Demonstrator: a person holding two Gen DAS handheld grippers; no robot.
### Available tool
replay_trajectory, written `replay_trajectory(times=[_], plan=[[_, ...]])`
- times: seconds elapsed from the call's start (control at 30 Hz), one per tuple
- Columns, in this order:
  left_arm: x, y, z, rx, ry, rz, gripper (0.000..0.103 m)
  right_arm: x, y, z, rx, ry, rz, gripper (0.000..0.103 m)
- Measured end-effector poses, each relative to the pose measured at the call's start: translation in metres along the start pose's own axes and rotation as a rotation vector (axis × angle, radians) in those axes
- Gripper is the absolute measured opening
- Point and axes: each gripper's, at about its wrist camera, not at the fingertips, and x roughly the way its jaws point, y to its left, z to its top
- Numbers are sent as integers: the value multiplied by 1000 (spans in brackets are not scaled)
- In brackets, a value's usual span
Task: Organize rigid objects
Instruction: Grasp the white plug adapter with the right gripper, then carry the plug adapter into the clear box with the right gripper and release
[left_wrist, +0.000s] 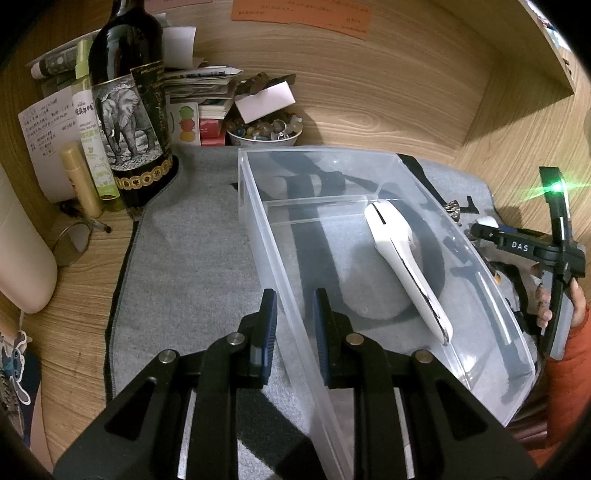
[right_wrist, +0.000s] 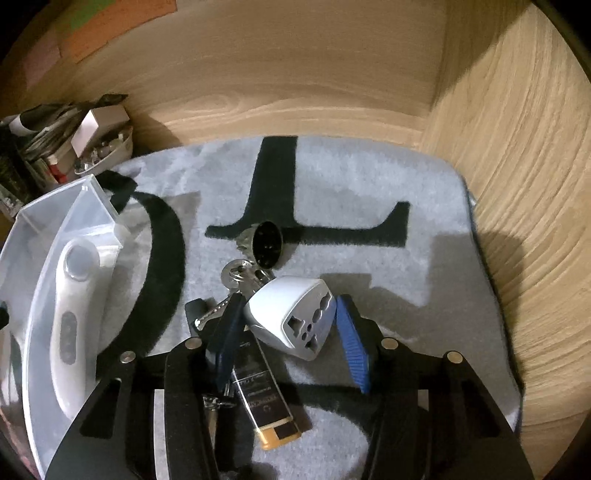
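Between the right fingers: the right gripper (right_wrist: 290, 326) had its blue-padded jaws spread around a white and grey plastic travel adapter (right_wrist: 293, 317), which sat tilted on the mat; the right pad looked to be touching its side, but whether the left pad pressed it could not be told, so it read as open, not yet clamped.
Right gripper's reason: the jaws seemed placed on either side of the adapter to take it as the next item for the bin.
Beside the adapter: a bunch of metal keys on a ring (right_wrist: 232, 284) lay just left of it, partly under the left finger, with a dark rectangular fob with a yellow end (right_wrist: 266, 402) below and a round dark metal piece (right_wrist: 267, 245) behind.
Left gripper: the left gripper (left_wrist: 293, 330) straddled the near long wall of a clear plastic storage bin (left_wrist: 258, 236), one pad outside, one inside, with gaps to the wall on both sides, so it was released and gripping nothing.
Left gripper's reason: probably poised to steady the light bin during loading.
Inside the bin: a white plastic handheld device with a long handle (left_wrist: 402, 258) already lay diagonally in the larger compartment, past a clear divider (left_wrist: 314, 201).
Underneath: a grey felt mat with black lettering (right_wrist: 369, 177) carried everything, on a wooden desk.
Further out: a dark elephant-label wine bottle (left_wrist: 129, 110) and a bowl of small stones (left_wrist: 264, 133) stood at the back.
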Motion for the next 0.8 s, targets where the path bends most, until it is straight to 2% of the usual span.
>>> replay_trajectory(times=[0.4,0.8], plan=[[0,0,0,1,-1,2,20,-53,22,13,-58,-154,21,46],[0,0,0,1,-1,2,20,-89,69,20,-160,-260,109,47]])
